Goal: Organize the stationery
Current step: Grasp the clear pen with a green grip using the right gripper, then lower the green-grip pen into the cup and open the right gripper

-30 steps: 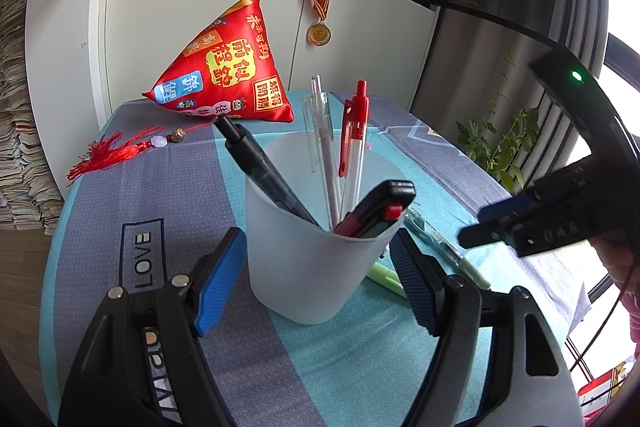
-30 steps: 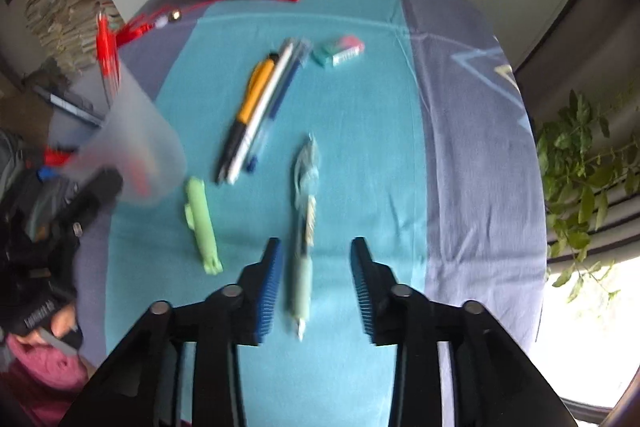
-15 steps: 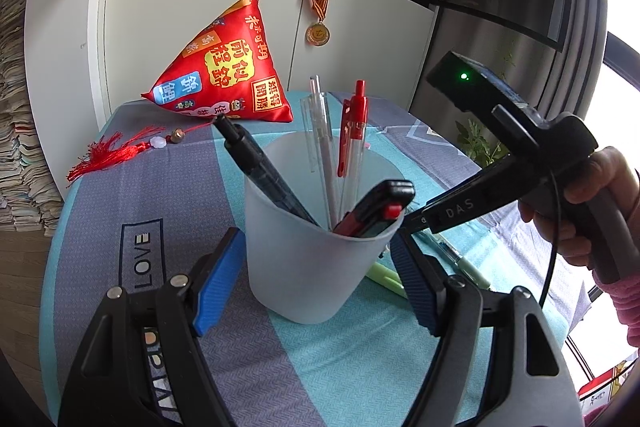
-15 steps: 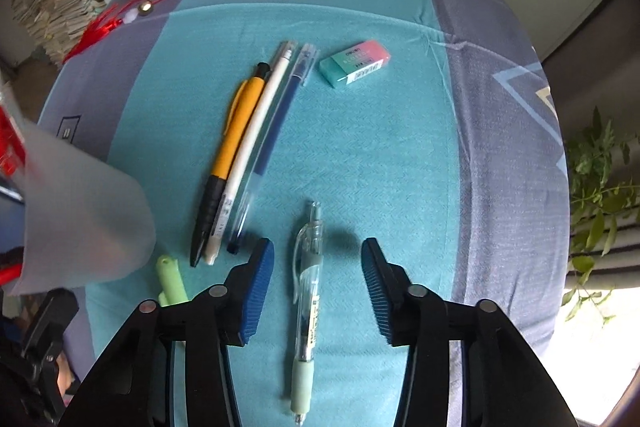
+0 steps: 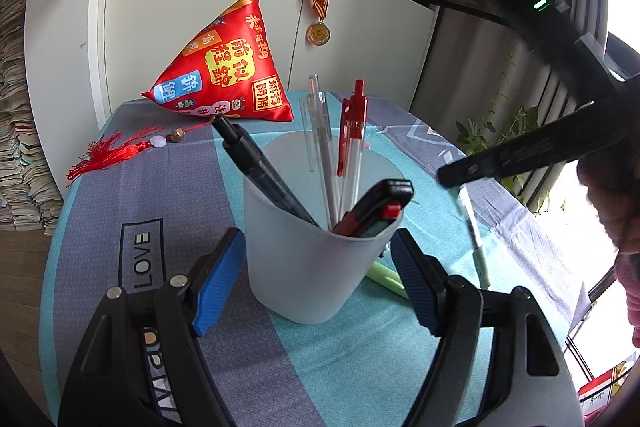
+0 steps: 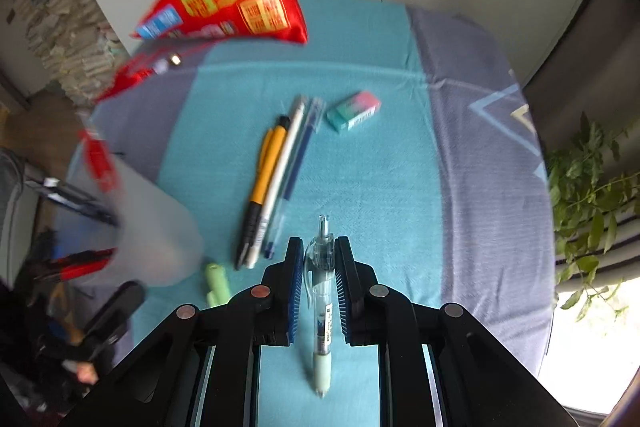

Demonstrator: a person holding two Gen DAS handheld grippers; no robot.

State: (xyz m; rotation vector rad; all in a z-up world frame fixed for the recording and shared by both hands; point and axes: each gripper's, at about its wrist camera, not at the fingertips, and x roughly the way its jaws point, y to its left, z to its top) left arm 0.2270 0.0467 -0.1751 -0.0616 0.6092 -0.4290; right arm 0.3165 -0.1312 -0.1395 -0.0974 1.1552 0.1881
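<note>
A round bench covered in a teal and grey-purple cloth stands before white cupboard doors, with a bookshelf above them and a leafy green plant off to the side. At the far edge sits a red pyramid-shaped cushion printed with yellow characters, its red tassel trailing across the cloth, and a gold medal on a striped ribbon hangs on a door.

The left claw has its blue-padded fingers on either side of a frosted white plastic cup, the pads right at the cup's wall; whether they press on it cannot be told. The cup stands upright and holds a black pen, clear pens, a red and white pen and a black and red utility knife.

The right claw points down at the bench, and its jaws have just been closing on a clear retractable pen with a pale green grip. The pads now sit against the barrel on both sides, with the clicker end poking out ahead of the fingertips and the green grip end trailing back between the arms.

Still loose on the teal stripe are a yellow and black pen, a white pen and a blue-capped clear pen lying side by side, touching. A mint and pink eraser lies just beyond them. A light green highlighter lies beside the foot of the cup.
</note>
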